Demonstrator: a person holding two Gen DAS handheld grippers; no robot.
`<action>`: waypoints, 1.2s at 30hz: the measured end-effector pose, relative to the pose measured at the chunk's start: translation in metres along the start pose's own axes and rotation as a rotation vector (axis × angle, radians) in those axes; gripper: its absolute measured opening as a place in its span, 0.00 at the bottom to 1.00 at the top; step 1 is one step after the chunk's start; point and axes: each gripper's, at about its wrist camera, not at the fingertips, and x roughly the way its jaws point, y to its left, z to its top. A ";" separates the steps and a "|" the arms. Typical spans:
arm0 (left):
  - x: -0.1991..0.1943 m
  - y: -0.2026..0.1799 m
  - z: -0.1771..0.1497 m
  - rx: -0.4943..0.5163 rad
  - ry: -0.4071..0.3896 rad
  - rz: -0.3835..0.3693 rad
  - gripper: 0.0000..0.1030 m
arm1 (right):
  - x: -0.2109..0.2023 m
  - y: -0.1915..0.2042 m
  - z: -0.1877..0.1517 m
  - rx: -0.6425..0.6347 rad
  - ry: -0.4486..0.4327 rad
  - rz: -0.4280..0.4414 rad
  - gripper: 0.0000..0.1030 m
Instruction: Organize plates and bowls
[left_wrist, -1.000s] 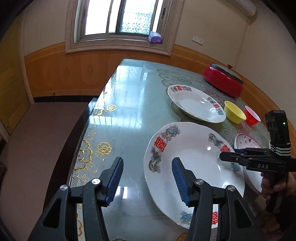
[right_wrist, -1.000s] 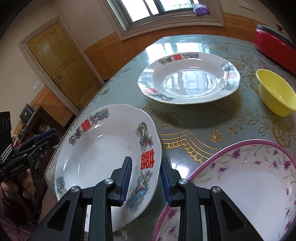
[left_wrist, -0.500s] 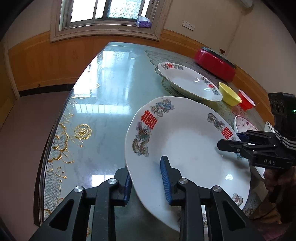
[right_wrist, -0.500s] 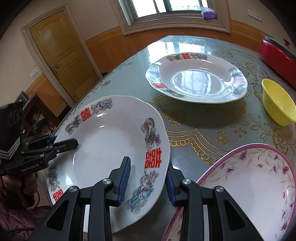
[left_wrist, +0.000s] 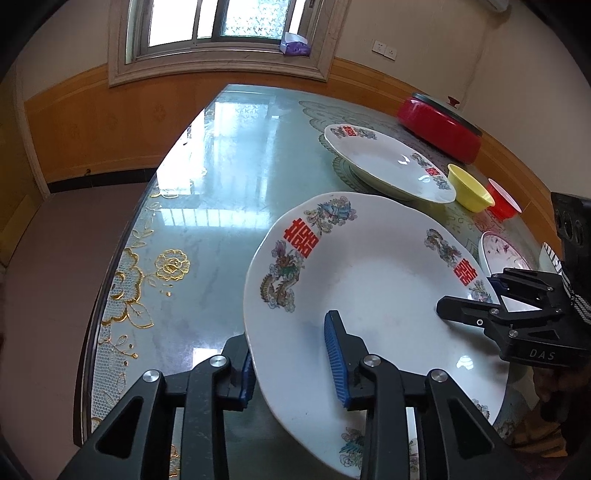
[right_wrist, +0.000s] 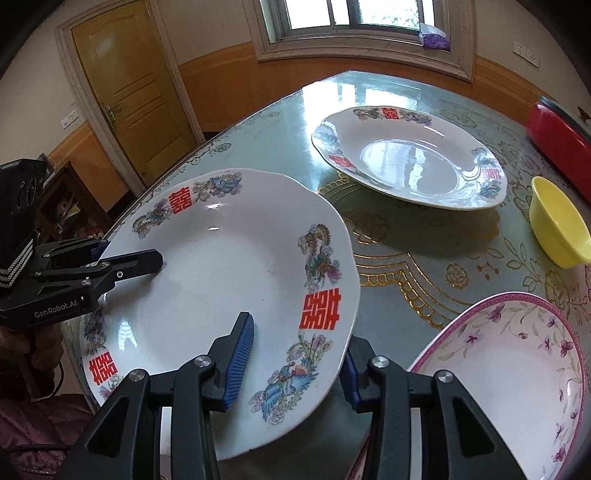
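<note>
A white plate with red characters and dragon prints sits between both grippers, tilted, its rims raised off the glass table. My left gripper grips its near rim, one pad on top and one underneath, and its jaws are easing open. In the right wrist view the same plate has its opposite rim between the pads of my right gripper, which is shut on it. A matching plate lies farther back.
A yellow bowl and a red bowl stand right of the far plate. A pink-flowered dish lies close to my right gripper. A red lidded pot stands at the back right. The table edge runs along the left.
My left gripper dropped from open above the table onto the plate's near rim and closed on it. The right gripper's jaws widened slightly and slid deeper over the opposite rim.
</note>
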 end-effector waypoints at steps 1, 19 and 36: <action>0.000 0.001 0.000 -0.004 -0.004 0.001 0.33 | 0.000 0.001 -0.001 0.000 -0.016 -0.003 0.41; 0.001 0.007 0.003 -0.041 0.002 0.008 0.32 | 0.001 0.007 -0.001 -0.027 -0.011 -0.001 0.44; -0.003 0.021 0.007 -0.044 0.003 0.085 0.34 | 0.012 0.031 0.015 -0.017 -0.037 -0.070 0.48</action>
